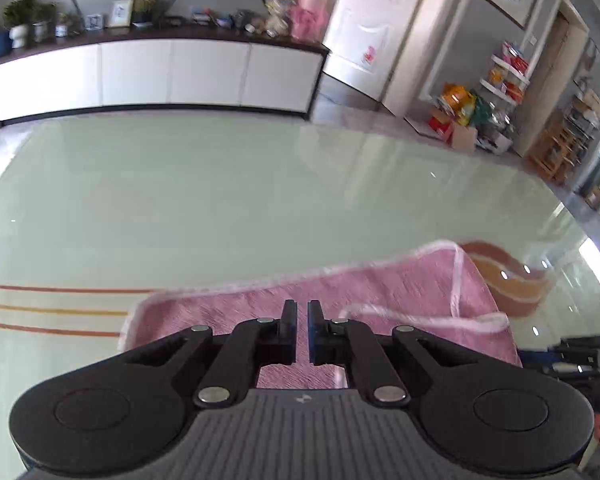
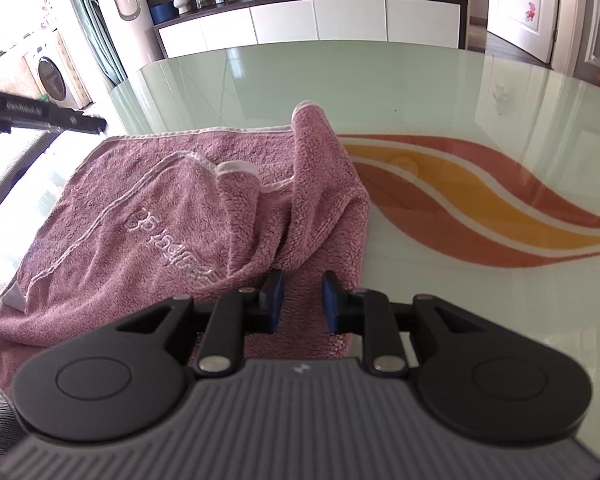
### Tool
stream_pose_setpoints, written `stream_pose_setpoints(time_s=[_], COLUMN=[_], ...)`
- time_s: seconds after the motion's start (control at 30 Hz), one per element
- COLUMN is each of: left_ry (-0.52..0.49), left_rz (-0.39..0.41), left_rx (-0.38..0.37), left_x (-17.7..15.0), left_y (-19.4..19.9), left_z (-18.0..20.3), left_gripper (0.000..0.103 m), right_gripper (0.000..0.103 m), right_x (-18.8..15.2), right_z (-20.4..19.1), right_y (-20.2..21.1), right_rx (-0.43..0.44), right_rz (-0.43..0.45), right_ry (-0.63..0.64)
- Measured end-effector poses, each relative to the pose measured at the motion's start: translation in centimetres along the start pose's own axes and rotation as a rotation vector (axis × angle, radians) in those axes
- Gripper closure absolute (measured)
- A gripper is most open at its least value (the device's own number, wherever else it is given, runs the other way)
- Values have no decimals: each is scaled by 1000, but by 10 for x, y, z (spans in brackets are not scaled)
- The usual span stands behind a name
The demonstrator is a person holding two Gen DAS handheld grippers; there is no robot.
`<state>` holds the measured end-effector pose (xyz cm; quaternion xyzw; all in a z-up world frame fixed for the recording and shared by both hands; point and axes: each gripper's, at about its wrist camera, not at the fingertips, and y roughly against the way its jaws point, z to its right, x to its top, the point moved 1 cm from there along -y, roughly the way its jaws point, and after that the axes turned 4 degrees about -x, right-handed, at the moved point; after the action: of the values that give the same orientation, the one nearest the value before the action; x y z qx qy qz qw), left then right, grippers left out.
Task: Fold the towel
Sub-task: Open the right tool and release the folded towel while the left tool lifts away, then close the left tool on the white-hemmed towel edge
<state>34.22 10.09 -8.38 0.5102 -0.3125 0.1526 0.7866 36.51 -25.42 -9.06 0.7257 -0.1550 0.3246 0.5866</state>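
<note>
Fluffy pink towel (image 2: 188, 216) rumpled on glossy glass table (image 2: 440, 92); left gripper (image 1: 302, 312) closed empty, right gripper (image 2: 303, 280) slightly parted.

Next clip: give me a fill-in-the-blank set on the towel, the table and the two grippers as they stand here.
1. The fluffy towel with white piping is ____ in colour.
2. It lies on a pale green ____ table.
3. The left gripper has its jaws almost ____, with nothing between them.
4. The right gripper hovers over the towel's ____ edge.

Missing: pink; glass; shut; near

White embroidered lettering runs across the pink towel (image 2: 172, 232) toward seven o'clock, upside down and unreadable; nothing else here can be read.
</note>
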Motion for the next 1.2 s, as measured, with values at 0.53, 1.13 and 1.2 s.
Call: stream_pose_setpoints(time_s=[0.53,1.13,1.2], left_ry=[-114,-68,-62], left_rz=[-59,-62,-55], left_rx=[52,-22,-29], left_x=[-15,-20,-19], left_y=[-56,-55,-53], left_z=[21,31,31], left_gripper=[75,97,97], right_gripper=[81,80,80], right_x=[0,11,17], right_z=[1,5,7], right_y=[-1,11,12], right_rx=[9,12,1], right_rz=[-2,68,81], right_ry=[13,-16,-15])
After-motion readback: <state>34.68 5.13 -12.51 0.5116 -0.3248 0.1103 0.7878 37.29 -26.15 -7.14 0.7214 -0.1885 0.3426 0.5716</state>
